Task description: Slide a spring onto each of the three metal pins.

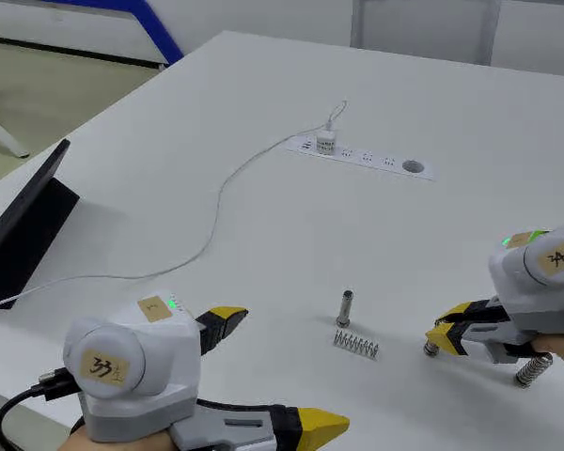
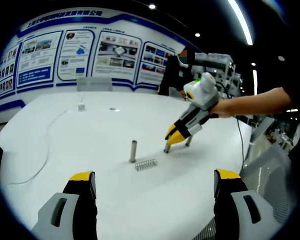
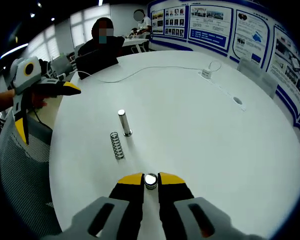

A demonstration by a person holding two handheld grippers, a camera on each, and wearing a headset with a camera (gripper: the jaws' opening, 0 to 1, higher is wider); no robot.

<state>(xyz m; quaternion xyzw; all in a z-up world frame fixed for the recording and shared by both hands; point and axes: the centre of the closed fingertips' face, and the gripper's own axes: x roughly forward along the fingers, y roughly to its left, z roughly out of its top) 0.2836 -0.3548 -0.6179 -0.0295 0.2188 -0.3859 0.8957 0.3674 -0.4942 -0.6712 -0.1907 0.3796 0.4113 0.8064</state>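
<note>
Spreading below poster walls (image 2: 55, 55), a smooth white table (image 1: 432, 244) is bearing a coiled spring (image 1: 356, 345). Right gripper (image 3: 150, 176) is pinching a shiny pin (image 3: 150, 181); left gripper (image 2: 155, 176) is gaping.

A pin (image 1: 344, 308) stands upright near the middle of the white worktop (image 1: 263, 216). A loose spring (image 1: 356, 345) lies flat just beside it at its 5 o'clock. At 4 o'clock from the pin, the right gripper (image 1: 442, 338) points toward 9 o'clock, with its yellow tips closed around a second pin (image 1: 431, 349). A third pin (image 1: 534, 369), wrapped in a spring, leans beneath that gripper's body. At 7 o'clock the left gripper (image 1: 274, 371) has its jaws wide apart. A power strip (image 1: 362, 157) lies at 12 o'clock. Its white cable (image 1: 216, 202) trails toward 8 o'clock, ending near a black tablet (image 1: 23, 225).
</note>
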